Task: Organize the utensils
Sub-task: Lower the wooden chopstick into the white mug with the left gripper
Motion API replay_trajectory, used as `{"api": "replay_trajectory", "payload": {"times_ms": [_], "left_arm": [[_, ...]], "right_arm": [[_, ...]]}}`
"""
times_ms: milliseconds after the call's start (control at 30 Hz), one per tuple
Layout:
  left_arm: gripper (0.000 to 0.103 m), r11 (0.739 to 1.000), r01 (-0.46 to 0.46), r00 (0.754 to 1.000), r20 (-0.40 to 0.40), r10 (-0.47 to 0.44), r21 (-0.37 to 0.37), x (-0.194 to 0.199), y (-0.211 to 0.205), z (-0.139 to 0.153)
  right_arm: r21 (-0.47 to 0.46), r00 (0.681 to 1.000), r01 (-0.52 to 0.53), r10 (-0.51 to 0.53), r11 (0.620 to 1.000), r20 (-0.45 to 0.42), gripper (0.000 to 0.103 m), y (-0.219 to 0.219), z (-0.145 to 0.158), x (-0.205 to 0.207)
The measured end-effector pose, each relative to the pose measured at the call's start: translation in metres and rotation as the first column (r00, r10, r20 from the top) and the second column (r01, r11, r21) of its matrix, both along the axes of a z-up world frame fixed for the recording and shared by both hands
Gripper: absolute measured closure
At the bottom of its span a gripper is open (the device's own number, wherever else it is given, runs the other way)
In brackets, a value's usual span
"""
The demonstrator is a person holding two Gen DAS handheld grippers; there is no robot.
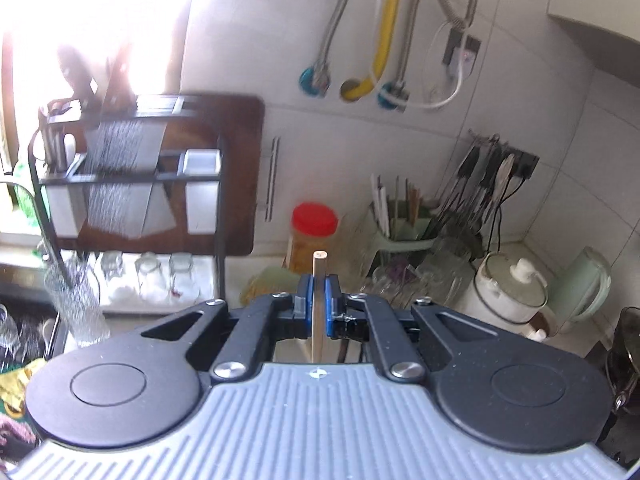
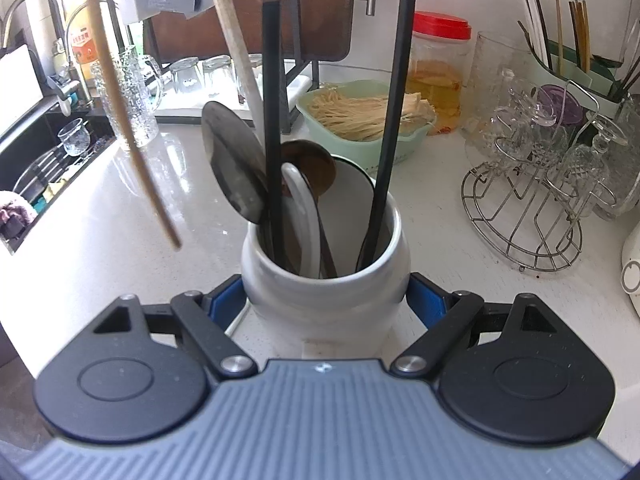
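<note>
My left gripper (image 1: 318, 294) is shut on a thin wooden chopstick (image 1: 319, 304), held upright above the counter. The same chopstick (image 2: 120, 108) hangs in the air at the left of the right wrist view, its tip above the white counter. My right gripper (image 2: 326, 300) is closed around a white ceramic utensil jar (image 2: 324, 300), one blue pad on each side. The jar holds several utensils: a metal ladle (image 2: 232, 168), a brown wooden spoon (image 2: 312, 164), a white spoon and two long black handles.
A green chopstick holder (image 1: 404, 236) with chopsticks stands at the back right, also seen in the right wrist view (image 2: 576, 68). A red-lidded jar (image 2: 440, 72), a green bowl of noodles (image 2: 364, 120), a wire glass rack (image 2: 532, 200), a dish rack (image 1: 132, 184) and a sink (image 2: 44, 164) surround the counter.
</note>
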State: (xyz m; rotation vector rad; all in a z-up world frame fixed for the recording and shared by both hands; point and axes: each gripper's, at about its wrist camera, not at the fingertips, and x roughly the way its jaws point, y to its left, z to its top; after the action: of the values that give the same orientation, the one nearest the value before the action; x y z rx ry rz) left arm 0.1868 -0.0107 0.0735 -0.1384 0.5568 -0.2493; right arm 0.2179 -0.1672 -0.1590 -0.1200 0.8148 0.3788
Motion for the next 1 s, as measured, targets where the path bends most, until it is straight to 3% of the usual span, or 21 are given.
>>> {"api": "replay_trajectory", "payload": {"times_ms": [233, 433, 767, 1000], "left_arm": [[0.096, 0.999, 0.043, 0.997, 0.067, -0.043, -0.01, 0.001, -0.021, 0.029], [0.096, 0.997, 0.082, 0.993, 0.088, -0.081, -0.014, 0.012, -0.035, 0.025], [0.096, 0.99, 0.14, 0.99, -0.015, -0.139, 0.035, 0.046, -0.055, -0.038], [0.096, 0.976, 0.205, 0.973, -0.128, -0.194, 0.075, 0.062, -0.075, -0.058]], "right_arm": [[0.002, 1.0, -0.007, 0.007, 1.0, 0.005, 0.014, 0.0, 0.0, 0.0], [0.007, 1.0, -0.008, 0.008, 1.0, 0.01, 0.014, 0.0, -0.001, -0.001], [0.017, 1.0, 0.006, -0.006, 1.0, 0.021, 0.014, -0.001, -0.001, -0.003], [0.018, 1.0, 0.009, -0.009, 1.0, 0.024, 0.014, -0.001, -0.001, -0.003]]}}
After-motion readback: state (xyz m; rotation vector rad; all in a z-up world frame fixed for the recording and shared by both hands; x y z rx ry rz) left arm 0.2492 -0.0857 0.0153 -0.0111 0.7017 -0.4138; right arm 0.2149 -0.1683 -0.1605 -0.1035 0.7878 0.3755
